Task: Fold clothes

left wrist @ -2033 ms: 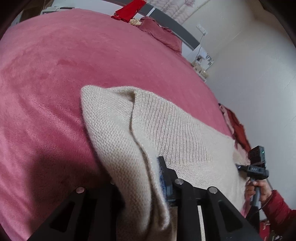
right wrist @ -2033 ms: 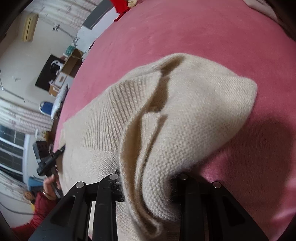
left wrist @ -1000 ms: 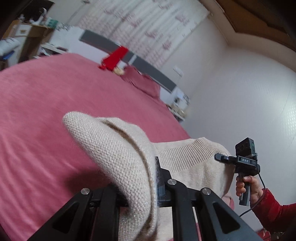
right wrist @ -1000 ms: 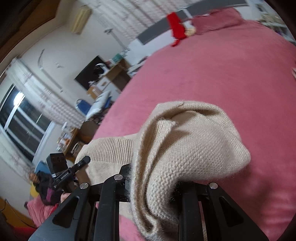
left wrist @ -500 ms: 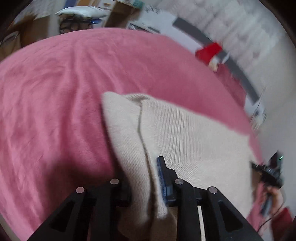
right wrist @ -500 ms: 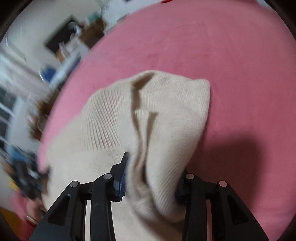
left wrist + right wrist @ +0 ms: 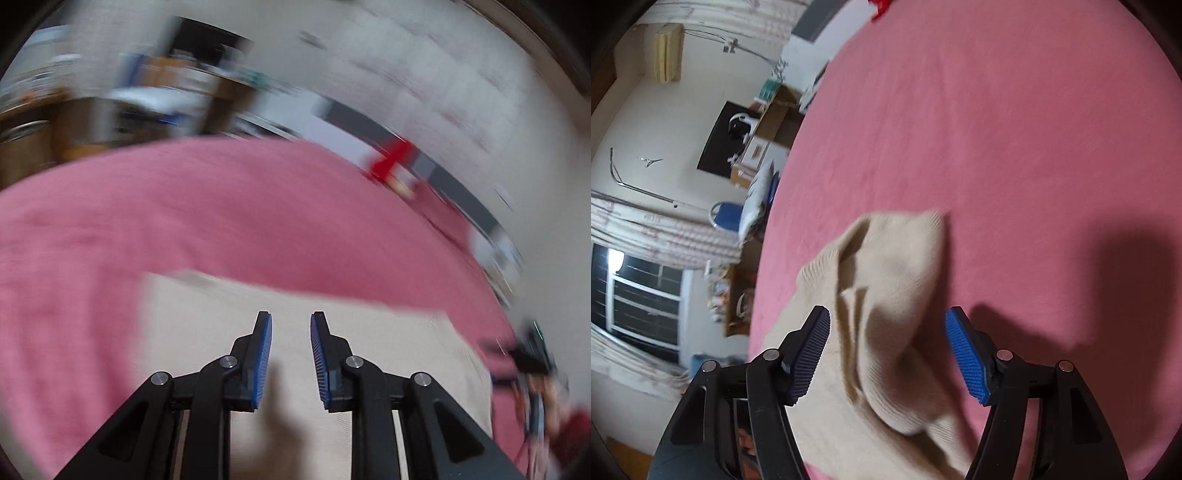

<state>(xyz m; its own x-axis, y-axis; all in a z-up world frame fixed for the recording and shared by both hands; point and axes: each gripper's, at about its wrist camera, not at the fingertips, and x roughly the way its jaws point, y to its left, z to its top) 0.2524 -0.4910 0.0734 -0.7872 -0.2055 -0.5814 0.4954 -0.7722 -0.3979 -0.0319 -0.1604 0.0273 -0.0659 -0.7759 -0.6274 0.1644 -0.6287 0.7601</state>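
Bed [image 7: 1015,155]: wide, covered in a pink plush blanket with a short nap and soft sheen; faint smudged streaks where the pile lies in different directions.

Sweater [image 7: 897,295]: cream knit, lying on the blanket near the bed's near edge. Fine stitch over the body, a ribbed band along one edge. In the right wrist view a bunched fold of it rises in a rounded, hood-like hump with two or three deep creases, the rest spreading flat toward the lower left. In the left wrist view the sweater [image 7: 332,332] shows as a flat pale slab with a straight far edge against the pink; heavy motion blur, knit texture not readable there.

Right gripper [image 7: 886,350]: black angular arms with bolt heads, blue ridged pads. Jaws opening, set wide. The knit hump sits between them; the pads stand clear of the cloth on both sides.

Left gripper [image 7: 291,354]: same build, blue ridged pads. Jaws closing, gap narrow, nothing between them; flat sweater lies beneath and beyond the tips.

Far edge of bed, left view: a red cloth [image 7: 391,162], blurred. At the right margin a hand [image 7: 543,391] on a dark handle, red sleeve below it, all smeared.

Room beyond: pale walls, patterned curtains [image 7: 657,236], dark window [image 7: 631,302].
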